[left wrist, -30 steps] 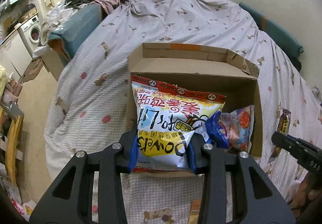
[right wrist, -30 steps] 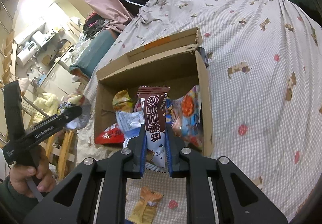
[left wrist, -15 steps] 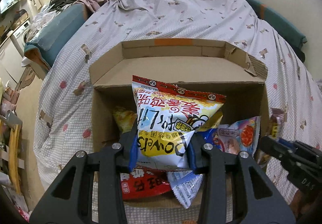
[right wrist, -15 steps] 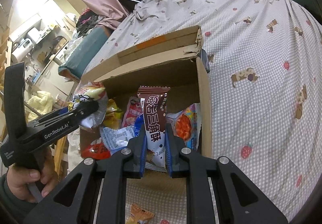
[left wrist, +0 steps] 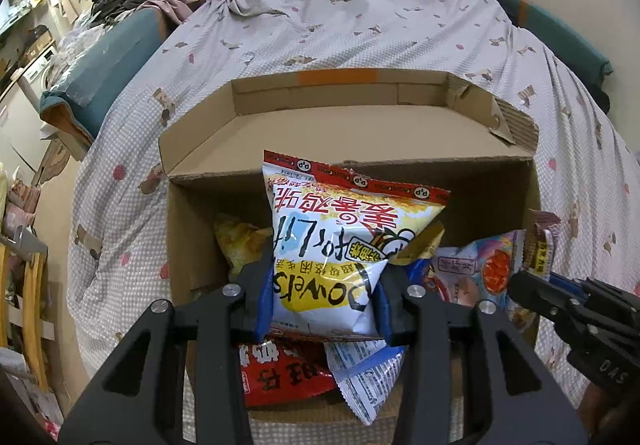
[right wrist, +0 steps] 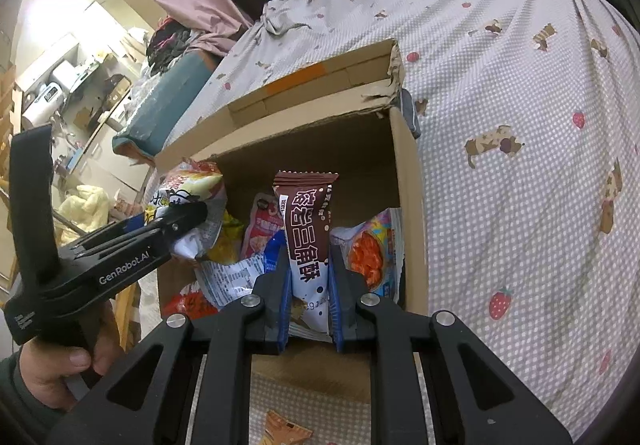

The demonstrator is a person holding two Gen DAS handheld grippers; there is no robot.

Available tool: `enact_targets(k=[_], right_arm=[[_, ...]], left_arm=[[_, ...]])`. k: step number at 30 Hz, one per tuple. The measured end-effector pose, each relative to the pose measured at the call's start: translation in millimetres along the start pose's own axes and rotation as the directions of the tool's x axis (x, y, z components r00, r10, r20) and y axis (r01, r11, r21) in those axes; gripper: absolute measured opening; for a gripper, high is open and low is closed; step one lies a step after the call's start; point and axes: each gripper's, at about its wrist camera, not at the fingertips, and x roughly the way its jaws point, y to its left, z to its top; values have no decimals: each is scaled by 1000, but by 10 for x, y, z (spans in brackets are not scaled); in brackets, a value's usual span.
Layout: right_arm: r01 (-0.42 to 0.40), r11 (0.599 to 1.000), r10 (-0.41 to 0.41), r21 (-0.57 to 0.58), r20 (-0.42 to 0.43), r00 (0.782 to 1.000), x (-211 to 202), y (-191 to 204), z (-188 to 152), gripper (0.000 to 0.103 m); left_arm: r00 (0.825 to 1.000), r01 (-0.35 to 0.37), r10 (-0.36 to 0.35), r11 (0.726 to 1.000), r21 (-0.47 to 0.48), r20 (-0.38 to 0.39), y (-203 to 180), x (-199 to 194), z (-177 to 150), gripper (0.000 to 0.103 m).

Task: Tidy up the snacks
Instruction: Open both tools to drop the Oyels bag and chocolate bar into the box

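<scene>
Bedspread (left wrist: 360,25) printed with small animals and strawberries forms the working surface, with a cardboard box (left wrist: 360,149) standing open on it, its flaps folded outward; the left gripper (left wrist: 322,293) is clamped on a white-and-yellow chip bag (left wrist: 340,245), pinched near one end so that the bag's long axis runs forward and away from the fingers, over the box's opening; the right gripper (right wrist: 308,277) is closed narrowly on a brown wafer packet (right wrist: 308,221), likewise upright along the fingers and directly above the box's right half; both loads therefore lie ahead of and above the container, so the coming release appears to depend only on lowering them, neither hand being clearly nearer; below the left gripper lie a red packet (left wrist: 280,369) and a white-and-blue wrapper (left wrist: 364,373), ahead to its right a pink-and-blue pouch (left wrist: 480,269), ahead to its left a yellow bag (left wrist: 240,241); one orange packet (right wrist: 288,427) remains on the bedspread beneath the right gripper, outside the box.
</scene>
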Motion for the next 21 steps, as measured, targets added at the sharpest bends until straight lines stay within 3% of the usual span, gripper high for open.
enact_targets(k=[12, 18, 21], right_arm=[[-12, 1000, 12, -7, -3, 1000, 17, 40, -16, 17], [-35, 999, 36, -14, 14, 999, -38, 80, -4, 17], [-46, 999, 47, -12, 30, 998, -68, 75, 5, 18]], left_arm=[[1000, -9, 9, 999, -42, -4, 75, -6, -116, 40], [1000, 5, -5, 997, -71, 3, 127, -56, -153, 62], [1000, 7, -6, 997, -80, 18, 165, -103, -177, 80]])
